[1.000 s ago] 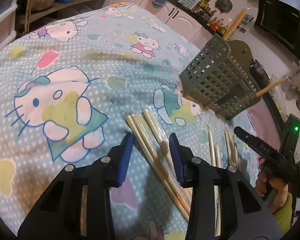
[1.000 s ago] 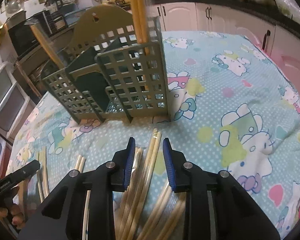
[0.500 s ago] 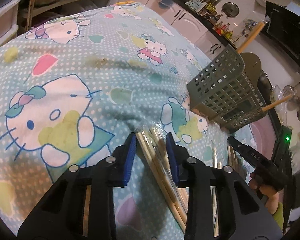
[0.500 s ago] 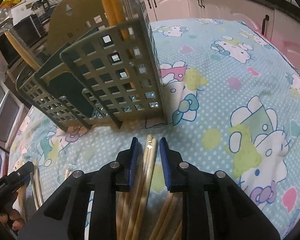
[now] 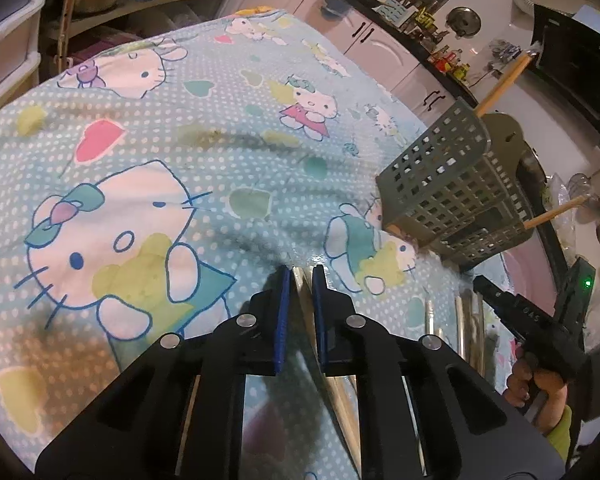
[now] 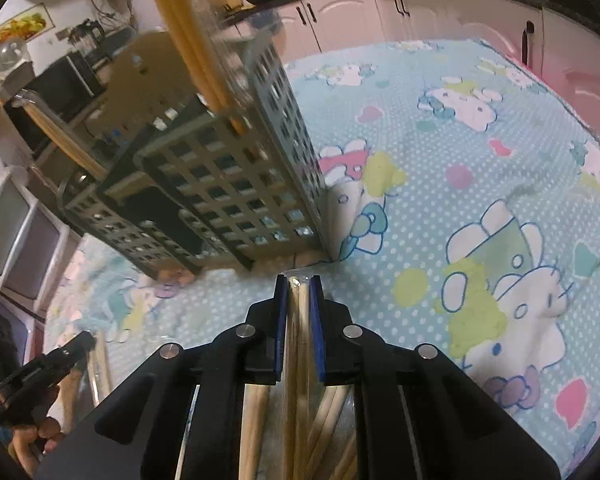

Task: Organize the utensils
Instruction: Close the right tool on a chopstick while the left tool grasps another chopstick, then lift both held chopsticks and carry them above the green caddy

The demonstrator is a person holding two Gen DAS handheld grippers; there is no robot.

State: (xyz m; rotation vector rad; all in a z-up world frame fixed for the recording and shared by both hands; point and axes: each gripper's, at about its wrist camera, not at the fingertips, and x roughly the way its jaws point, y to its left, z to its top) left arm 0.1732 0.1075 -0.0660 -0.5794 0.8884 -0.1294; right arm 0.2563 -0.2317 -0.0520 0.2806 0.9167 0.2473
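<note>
Right wrist view has the grey slotted caddy (image 6: 204, 184) looming closer than a second ago on the cartoon-print desk (image 6: 480, 184), and the right tool (image 6: 299, 280), spread before, is now closing on a wrapped bundle of chopsticks (image 6: 298, 320) lying just short of the caddy's foot. The left tool (image 5: 299, 270) has likewise narrowed from wide to pinching its own wrapped pair (image 5: 300, 280) on the desk, so both picks look made and lifting toward the caddy seems next.

At the bottom centre of each wrist view sits a black plastic tool, the left tool (image 5: 299, 276) and the right tool (image 6: 299, 284), each with blue pads (image 5: 283, 312) and round silver screws (image 6: 245, 330) on its linkage. Lower right in the left view, a yellow-green sleeve (image 5: 558, 432) shows, with a green light (image 5: 588, 282) above.
</note>
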